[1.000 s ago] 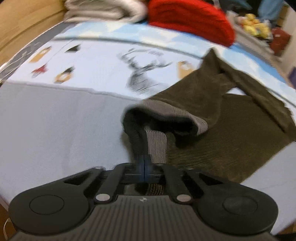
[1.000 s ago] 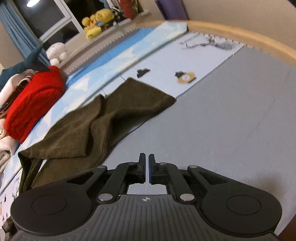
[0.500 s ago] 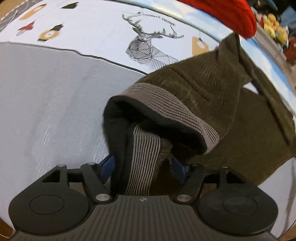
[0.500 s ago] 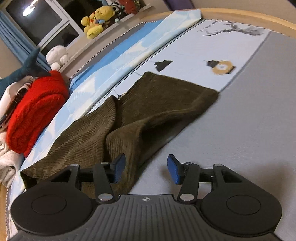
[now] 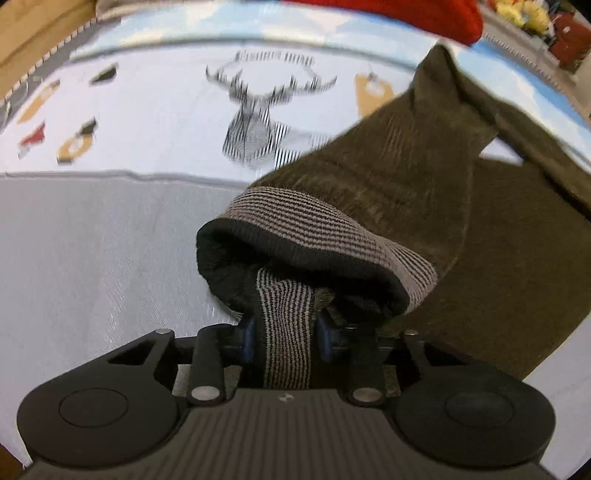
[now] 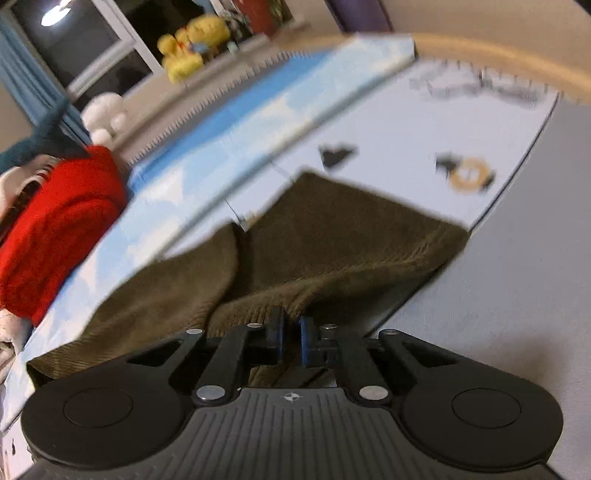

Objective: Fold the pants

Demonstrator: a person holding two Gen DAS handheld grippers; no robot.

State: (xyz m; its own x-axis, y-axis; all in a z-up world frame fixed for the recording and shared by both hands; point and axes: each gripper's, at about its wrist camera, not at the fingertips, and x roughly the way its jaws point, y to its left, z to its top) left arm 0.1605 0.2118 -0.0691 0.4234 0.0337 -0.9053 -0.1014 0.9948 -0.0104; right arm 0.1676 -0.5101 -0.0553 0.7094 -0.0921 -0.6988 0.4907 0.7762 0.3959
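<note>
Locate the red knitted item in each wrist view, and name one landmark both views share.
Left wrist: red knitted item along the top edge, right of centre.
Right wrist: red knitted item at the left edge, mid-height.
Shared landmark: the brown pants, lying on the bed.

Bed (image 5: 92, 258) covered by grey sheet, white printed cloth with deer drawing (image 5: 258, 122) and blue cloud-pattern strip (image 6: 229, 125) beyond. Wooden rim (image 6: 517, 59) curving around far edge. Red knit pile (image 6: 62, 221) at bedside. Ledge holding yellow plush toy (image 6: 192, 48) and white plush toy (image 6: 105, 114). Dark window (image 6: 92, 40) reflecting ceiling light, blue curtain (image 6: 26, 81) alongside. Beige wall, possibly, behind; view blurred.
</note>
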